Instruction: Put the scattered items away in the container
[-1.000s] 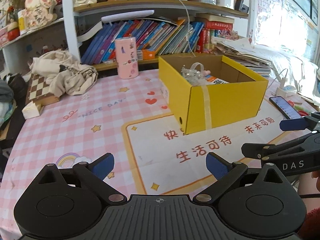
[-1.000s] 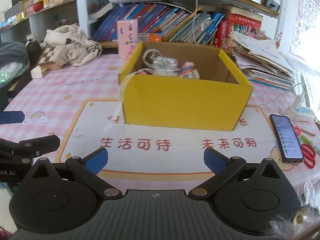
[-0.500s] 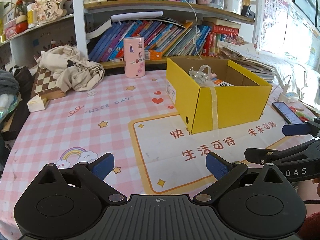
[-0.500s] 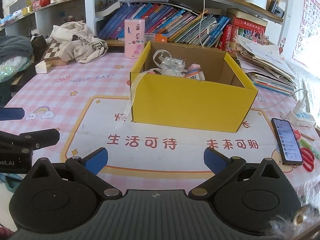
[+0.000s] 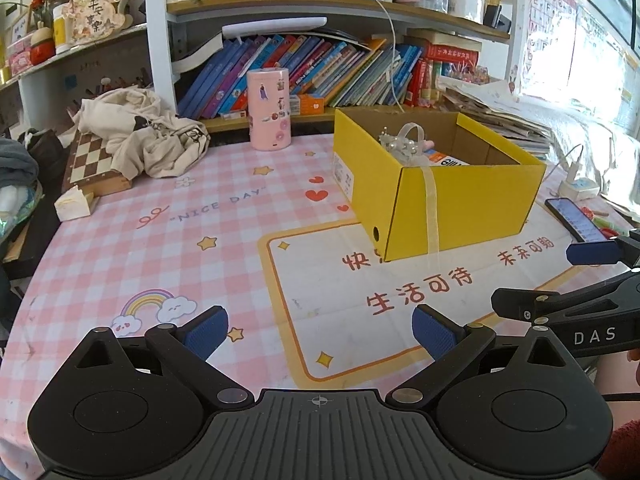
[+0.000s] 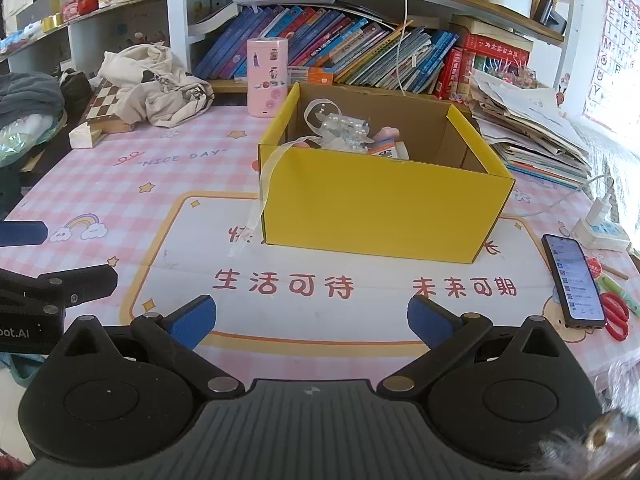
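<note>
Both grippers are empty, jaws spread wide. The left gripper [image 5: 320, 330] hangs low over the near part of the table mat [image 5: 168, 240], blue pads apart with nothing but printed mat between them. The right gripper [image 6: 312, 316] sits the same way just to its right, close enough that each shows up at the edge of the other's view.

Room-wise, there's a big open stretch of mat between the fingertips and the yellow box [image 6: 384, 204]. The left half of the table is bare pink check out to the chessboard [image 5: 94, 164] and the heap of cream cloth [image 5: 148, 136] at the far left. The right side is tighter: a phone [image 6: 574, 280] lies just right of the box, with red scissors [image 6: 614, 314] beside it near the table edge, and a charger block [image 6: 600, 230] further back.

The box is open-topped cardboard, yellow outside and brown inside, standing flat in the middle of the mat. Its long axis runs roughly left to right across the right view, with one long wall facing that gripper; in the left view a corner points toward the camera. Inside, bunched at the left end, is a clear beaded thing [image 6: 344, 130] and a small printed carton, hard to make out beyond that. A strip of clear ribbon [image 6: 256, 204] trails over the box's near-left corner down onto the mat. A pink canister [image 5: 269, 109] stands behind the box by the bookshelf.
</note>
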`<state>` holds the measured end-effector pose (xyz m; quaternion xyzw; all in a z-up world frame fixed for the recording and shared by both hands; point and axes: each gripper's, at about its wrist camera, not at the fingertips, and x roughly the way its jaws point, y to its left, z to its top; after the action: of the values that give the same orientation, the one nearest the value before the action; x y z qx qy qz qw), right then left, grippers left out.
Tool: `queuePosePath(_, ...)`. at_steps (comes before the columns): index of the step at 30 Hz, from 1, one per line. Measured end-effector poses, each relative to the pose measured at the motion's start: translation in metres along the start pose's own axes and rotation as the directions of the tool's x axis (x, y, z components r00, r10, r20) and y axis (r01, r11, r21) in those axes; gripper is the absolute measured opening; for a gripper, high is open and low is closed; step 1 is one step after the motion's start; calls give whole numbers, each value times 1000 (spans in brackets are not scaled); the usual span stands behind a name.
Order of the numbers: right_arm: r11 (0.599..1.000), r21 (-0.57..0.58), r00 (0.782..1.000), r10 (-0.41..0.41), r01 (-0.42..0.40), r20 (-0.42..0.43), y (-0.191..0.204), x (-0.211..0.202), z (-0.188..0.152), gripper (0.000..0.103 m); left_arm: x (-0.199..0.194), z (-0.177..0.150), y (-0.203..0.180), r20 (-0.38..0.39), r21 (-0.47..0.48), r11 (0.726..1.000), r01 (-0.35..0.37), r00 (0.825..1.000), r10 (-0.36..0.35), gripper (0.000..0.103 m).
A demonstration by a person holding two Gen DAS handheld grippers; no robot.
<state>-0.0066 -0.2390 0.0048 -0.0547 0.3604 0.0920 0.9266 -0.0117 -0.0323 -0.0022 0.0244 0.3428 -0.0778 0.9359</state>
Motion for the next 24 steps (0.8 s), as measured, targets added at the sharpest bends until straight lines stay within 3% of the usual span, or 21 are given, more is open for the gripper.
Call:
queuePosePath(8,1000,-1,1000,2,-2,-1,1,1,0,103,0,0,0,-5,1,1000,23,1000,-23,103)
queuePosePath(24,1000,-8,1000,6,-6,-2,6,1,0,103,-3,-2,5,-3,-10,1000,4,1000,-4,103)
